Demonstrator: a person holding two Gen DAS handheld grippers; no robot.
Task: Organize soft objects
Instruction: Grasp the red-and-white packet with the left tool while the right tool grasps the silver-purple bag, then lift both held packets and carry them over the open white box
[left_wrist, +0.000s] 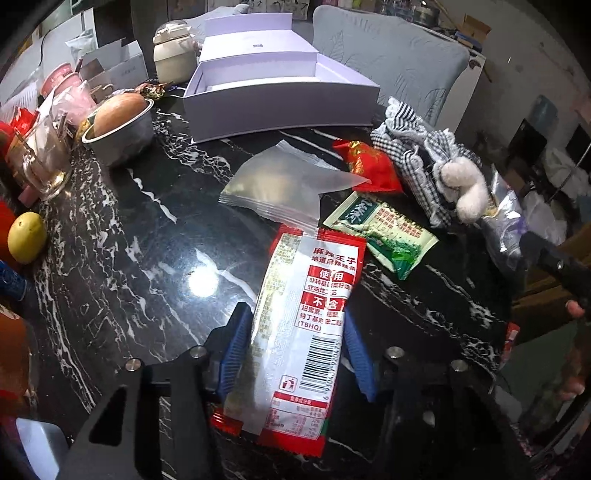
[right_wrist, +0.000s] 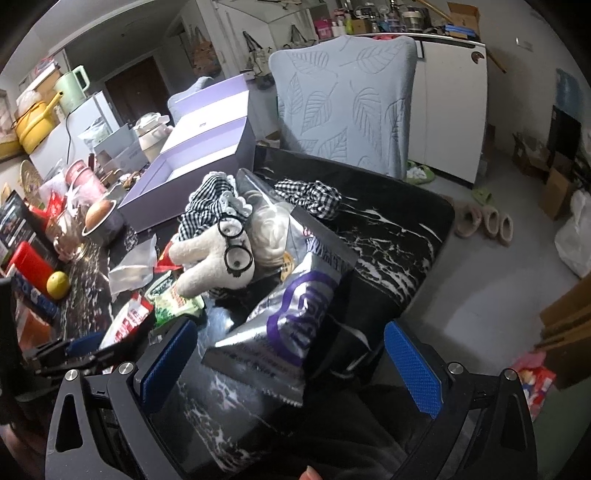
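You are picking up the soft snack packs one by one, and I think the next step is carrying this one over to the big white box (left_wrist: 280, 99), which is sitting open far in front of your left tongs (left_wrist: 291, 336). Your left tongs are pinching the red and white snack pack (left_wrist: 306, 325); both blue pads are pressing its sides, so they are closed tight on it. The pack is pointing forward from the tongs, with its far end lying on a clear plastic bag (left_wrist: 284, 184). Just ahead and to the right a green packet (left_wrist: 384, 232) is lying, and past that a small red packet (left_wrist: 369, 166) and a checkered cloth (left_wrist: 406, 147) with a fluffy toy (left_wrist: 465, 184). Your right tongs (right_wrist: 291, 365) are open wide and holding nothing. A shiny silver bag (right_wrist: 291, 325) is sitting between the two blue pads, but they are not touching it. Right behind that bag the toy with glasses (right_wrist: 221, 254) is lying on the black table (right_wrist: 399, 236). To move on, you are going to need to lift the snack pack gently so it does not slip.
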